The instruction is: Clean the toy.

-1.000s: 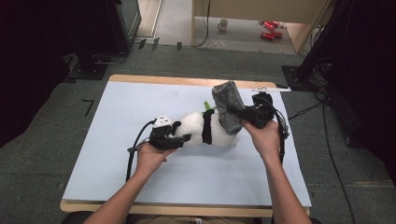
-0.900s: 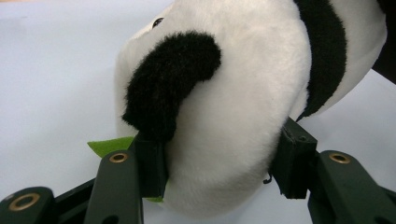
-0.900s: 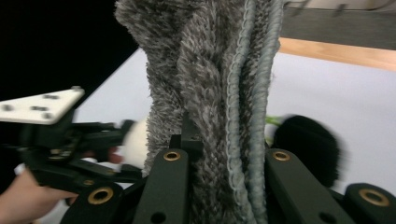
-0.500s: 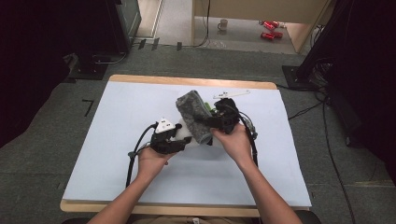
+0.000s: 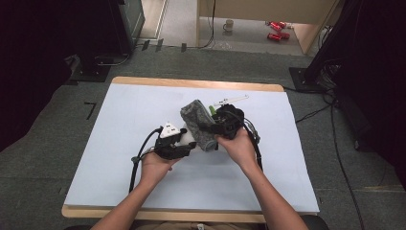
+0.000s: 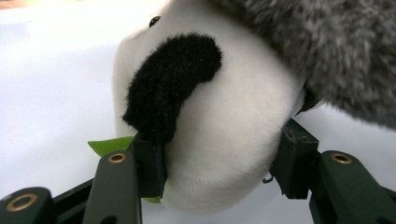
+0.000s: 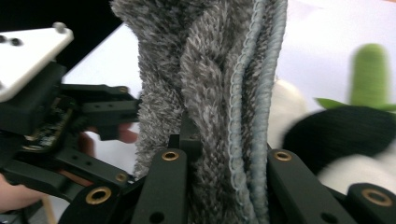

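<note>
High view: left gripper clamps the white-and-black plush panda steady while right gripper, jaws pinching the fluffy grey towel, should drape it squarely over the toy.

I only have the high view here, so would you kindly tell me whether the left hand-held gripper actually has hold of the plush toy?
Observer: Yes. In the left gripper view, the left hand-held gripper has its jaws pressed against both sides of the plush panda.
Operator: Thank you. And the right one?
Observer: The right hand-held gripper is clamped on a folded grey towel, with its stitched blue-grey hem between the jaws.
Operator: Anything green nearby?
Observer: A green felt leaf pokes out beside the left jaw.
</note>
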`<state>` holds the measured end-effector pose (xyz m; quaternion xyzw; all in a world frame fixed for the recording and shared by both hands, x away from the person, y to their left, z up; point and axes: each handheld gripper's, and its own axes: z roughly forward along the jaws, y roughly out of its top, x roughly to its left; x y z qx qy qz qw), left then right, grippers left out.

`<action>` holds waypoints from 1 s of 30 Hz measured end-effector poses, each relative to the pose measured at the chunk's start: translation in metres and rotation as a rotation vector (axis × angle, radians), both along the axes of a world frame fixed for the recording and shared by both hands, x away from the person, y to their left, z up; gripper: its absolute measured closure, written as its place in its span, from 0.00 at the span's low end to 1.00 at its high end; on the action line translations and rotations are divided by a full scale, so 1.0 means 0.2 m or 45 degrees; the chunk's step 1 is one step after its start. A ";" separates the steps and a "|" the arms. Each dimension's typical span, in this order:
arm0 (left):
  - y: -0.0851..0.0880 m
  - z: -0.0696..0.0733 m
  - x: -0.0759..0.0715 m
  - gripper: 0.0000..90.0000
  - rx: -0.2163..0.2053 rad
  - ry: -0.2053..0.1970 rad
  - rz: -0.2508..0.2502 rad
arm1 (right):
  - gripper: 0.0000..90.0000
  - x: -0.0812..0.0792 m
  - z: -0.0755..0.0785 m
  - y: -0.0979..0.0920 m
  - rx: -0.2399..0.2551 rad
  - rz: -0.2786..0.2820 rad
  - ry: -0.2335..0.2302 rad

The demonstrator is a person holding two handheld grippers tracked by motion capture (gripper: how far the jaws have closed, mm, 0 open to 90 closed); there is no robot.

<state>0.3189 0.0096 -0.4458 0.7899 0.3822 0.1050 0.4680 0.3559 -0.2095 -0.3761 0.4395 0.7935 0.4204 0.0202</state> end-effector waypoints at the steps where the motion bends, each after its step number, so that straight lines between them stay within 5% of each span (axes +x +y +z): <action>1: 0.00 0.00 0.00 0.51 0.001 0.001 -0.003 | 0.86 0.00 0.00 -0.01 -0.023 -0.015 -0.005; 4: 0.00 0.00 0.00 0.51 0.000 0.002 -0.011 | 0.86 0.02 0.01 -0.07 -0.067 -0.063 0.000; 9: 0.00 0.02 0.01 0.51 0.011 0.003 -0.034 | 0.87 0.05 0.01 -0.16 -0.035 -0.072 0.065; 30: -0.01 0.03 0.03 0.51 -0.006 -0.005 -0.072 | 0.87 0.07 0.04 -0.46 -0.012 -0.301 0.018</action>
